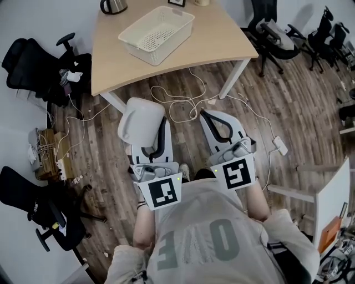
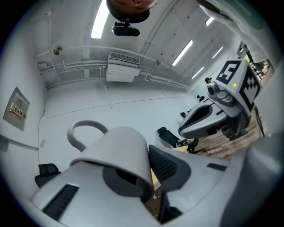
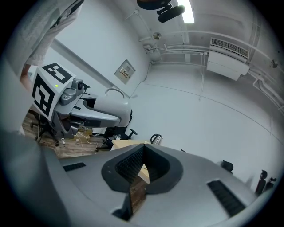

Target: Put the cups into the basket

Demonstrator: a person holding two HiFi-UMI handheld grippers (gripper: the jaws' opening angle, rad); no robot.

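Note:
My left gripper (image 1: 146,131) is shut on a white cup (image 1: 140,118), held over the wooden floor short of the table. In the left gripper view the cup (image 2: 120,153) lies on its side between the jaws, handle (image 2: 84,128) up and to the left, and the left gripper (image 2: 148,170) clamps its rim. The right gripper (image 1: 211,117) hangs beside it, shut and holding nothing. Its pads meet in the right gripper view (image 3: 141,162). The white perforated basket (image 1: 145,53) stands on the table ahead, with no cup showing inside.
The light wooden table (image 1: 222,39) also carries a dark kettle (image 1: 113,5). White cables (image 1: 177,102) trail on the floor under its near edge. Black office chairs (image 1: 33,61) stand left, with more chairs (image 1: 277,33) at right and a white panel (image 1: 333,199) near right.

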